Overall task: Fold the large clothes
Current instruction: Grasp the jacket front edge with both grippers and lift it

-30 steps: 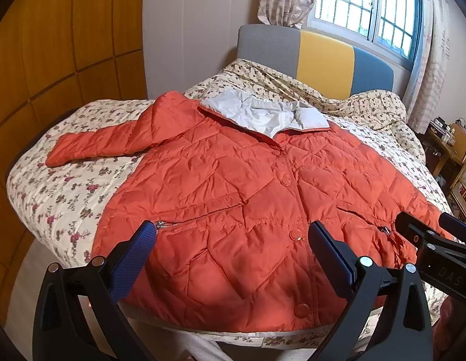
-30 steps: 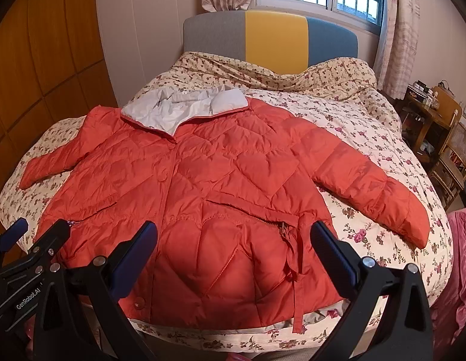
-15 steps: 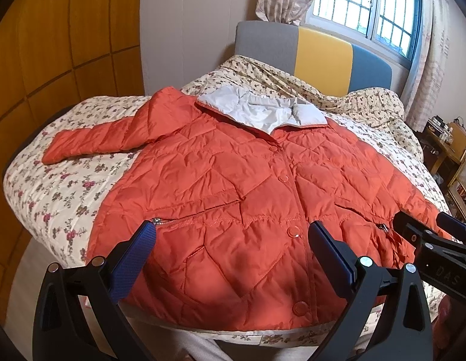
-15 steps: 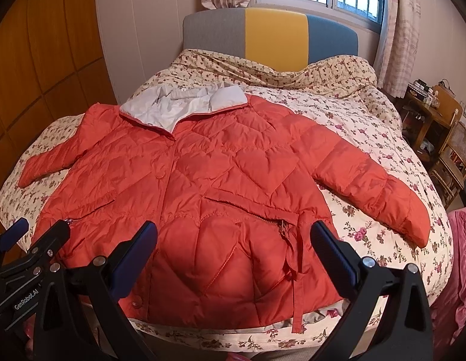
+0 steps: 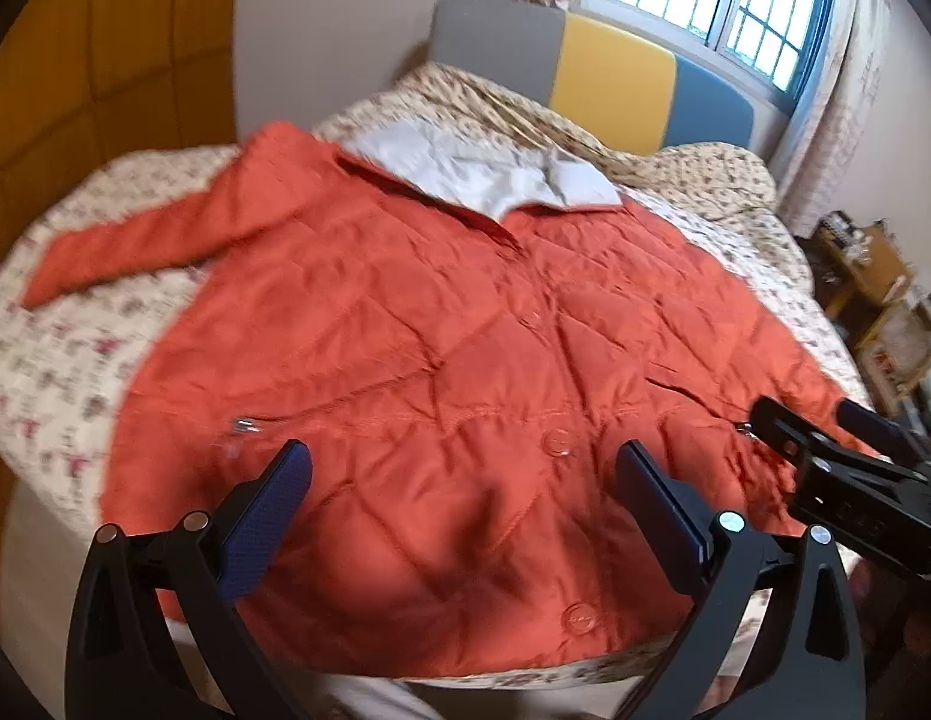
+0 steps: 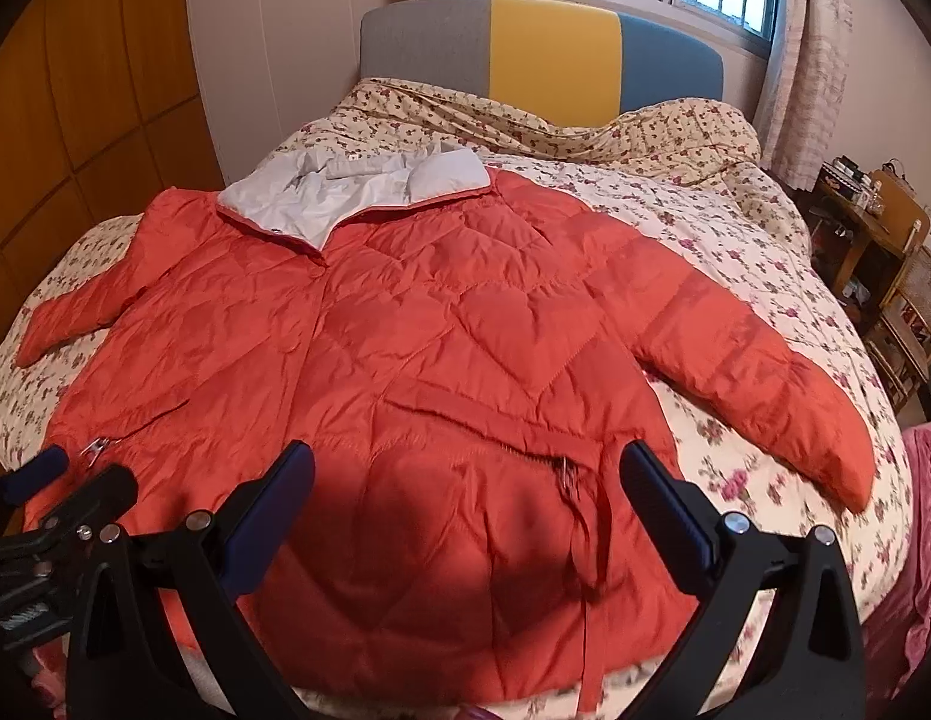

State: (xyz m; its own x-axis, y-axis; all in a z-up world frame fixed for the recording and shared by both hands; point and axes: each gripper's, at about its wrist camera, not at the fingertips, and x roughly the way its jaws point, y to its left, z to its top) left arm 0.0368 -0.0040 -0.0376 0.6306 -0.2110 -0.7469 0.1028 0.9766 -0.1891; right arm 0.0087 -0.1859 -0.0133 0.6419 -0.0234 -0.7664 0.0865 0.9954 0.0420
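An orange quilted jacket with a pale grey collar lining lies flat and buttoned on the bed, sleeves spread out. It also shows in the right wrist view, with its right sleeve stretched toward the bed's edge. My left gripper is open and empty, above the jacket's lower hem. My right gripper is open and empty, above the hem near the waist tie. Each gripper shows at the edge of the other's view.
The bed has a floral sheet and a grey, yellow and blue headboard. Wooden wardrobe panels stand at the left. A window with curtains is behind the headboard. Wooden furniture stands at the right.
Both grippers have moved closer to the jacket and lower over its hem. The left wrist view is now blurred from motion. Both grippers stay open.
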